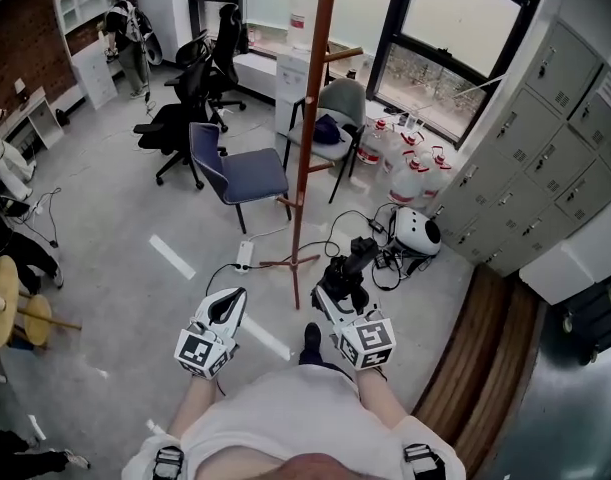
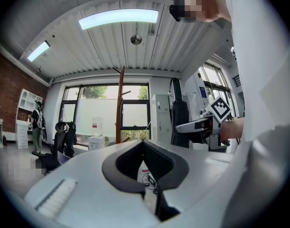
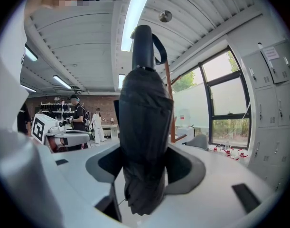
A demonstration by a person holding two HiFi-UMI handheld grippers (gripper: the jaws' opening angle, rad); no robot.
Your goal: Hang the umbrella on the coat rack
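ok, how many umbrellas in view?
1. A folded black umbrella is clamped in the right claw, with its handle end sticking out past it. None hangs on the coat rack. The left claw is shut on nothing. Floor clutter could hide others.

The umbrella [image 3: 144,141] is black cloth (matt, creased). The rack [image 1: 315,118] is reddish, polished wood; the floor [image 1: 125,278], smooth grey.

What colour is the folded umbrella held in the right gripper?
Black all over; the umbrella shows best in the right gripper view.
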